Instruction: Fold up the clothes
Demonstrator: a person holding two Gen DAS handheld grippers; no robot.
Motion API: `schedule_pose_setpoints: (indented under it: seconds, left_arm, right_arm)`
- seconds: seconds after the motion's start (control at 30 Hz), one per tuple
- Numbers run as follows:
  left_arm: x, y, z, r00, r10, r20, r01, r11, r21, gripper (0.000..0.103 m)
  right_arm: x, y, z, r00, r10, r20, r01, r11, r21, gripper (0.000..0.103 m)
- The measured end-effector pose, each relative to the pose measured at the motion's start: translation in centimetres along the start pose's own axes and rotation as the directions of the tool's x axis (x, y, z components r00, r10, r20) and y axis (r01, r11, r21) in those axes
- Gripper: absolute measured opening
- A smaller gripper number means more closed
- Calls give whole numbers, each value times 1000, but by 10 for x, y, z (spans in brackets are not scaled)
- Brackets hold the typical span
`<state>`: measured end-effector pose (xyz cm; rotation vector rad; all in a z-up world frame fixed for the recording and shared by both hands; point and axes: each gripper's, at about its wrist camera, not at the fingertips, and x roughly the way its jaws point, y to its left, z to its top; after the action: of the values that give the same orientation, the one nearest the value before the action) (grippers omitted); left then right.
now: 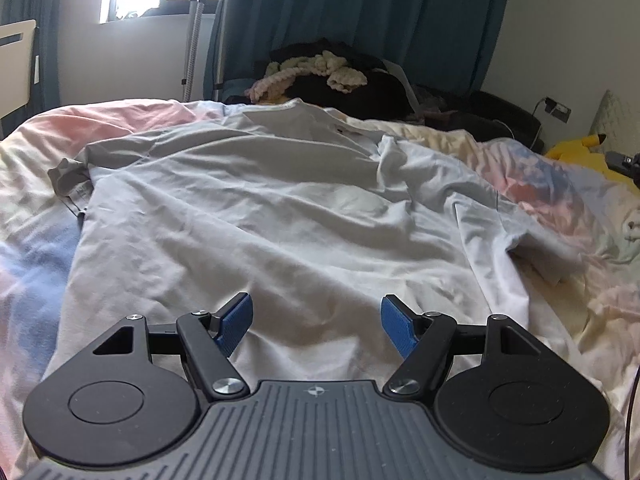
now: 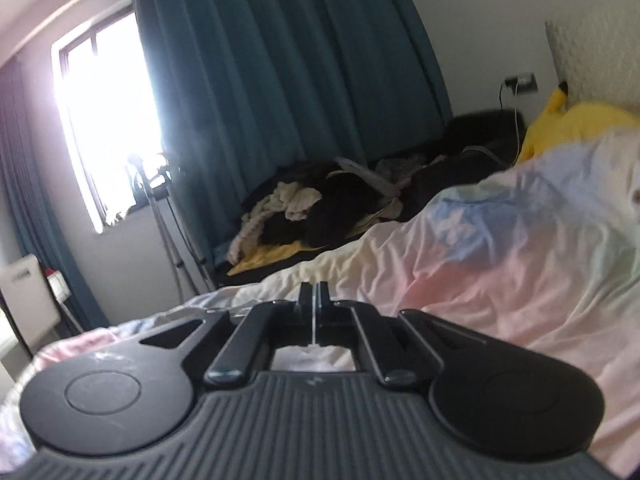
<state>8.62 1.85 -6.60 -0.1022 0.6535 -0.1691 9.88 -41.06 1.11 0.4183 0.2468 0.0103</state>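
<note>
Bed point(image 1: 540, 184) under white shirt point(image 1: 256, 216); left gripper point(image 1: 316, 322) spread above it, right gripper point(image 2: 314, 300) pinched together

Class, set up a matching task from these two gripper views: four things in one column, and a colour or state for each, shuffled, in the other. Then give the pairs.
Things:
1. T-shirt
2. Curtain
3. Left hand-held gripper
4. Plush toy

Colours or states:
A. yellow
B. open, above the hem
C. pale grey, spread flat on the bed
D. teal, hanging by the window

Pairs: 1-C, 2-D, 3-B, 4-A
</note>
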Motion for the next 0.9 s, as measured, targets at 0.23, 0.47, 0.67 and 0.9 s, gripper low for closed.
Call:
schedule_pose_setpoints:
  seconds: [0.23, 0.47, 0.67, 0.9]
  left_arm:
    - [8, -9, -4, 1000, -9, -27, 9, 1000, 1, 75]
    - [17, -9, -6, 999, -17, -49, 16, 1000, -22, 75]
    - [21, -12, -9, 999, -24, -49, 23, 999, -31, 75]
    - [22, -14, -13, 999, -39, -38, 38, 999, -25, 75]
  right_arm:
    - [-6, -51, -30, 980, 93, -178, -18, 923, 384, 24]
    - [7, -99, -83, 948, 124, -292, 129, 691, 711, 61]
    - [47, -112, -90, 951, 78, -299, 165, 690, 704, 56]
    - [80, -104, -80, 956, 85, -282, 122, 758, 641, 47]
